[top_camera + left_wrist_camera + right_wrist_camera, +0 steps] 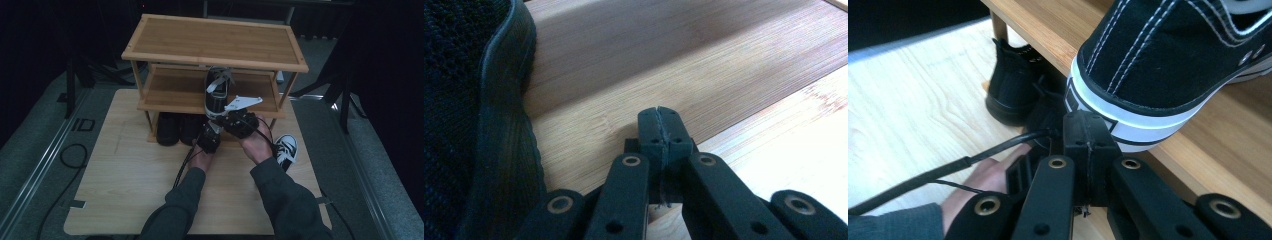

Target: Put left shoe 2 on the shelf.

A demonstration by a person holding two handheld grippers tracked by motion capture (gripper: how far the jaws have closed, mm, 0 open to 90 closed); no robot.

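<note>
Second sneaker (286,148) on the table (125,165) partly hidden behind right sleeve; dark shoes (175,129) under the rack (215,47) indistinct.

Only one marking could be read — the large dark letters "ID", printed on the grey floor (50,150) to the left of the table (120,200), as seen in the high view. No brand, label or number could be made out on the sneaker (1168,65) or on the black shoes (1008,90) — any small print there was too blurred.
</note>
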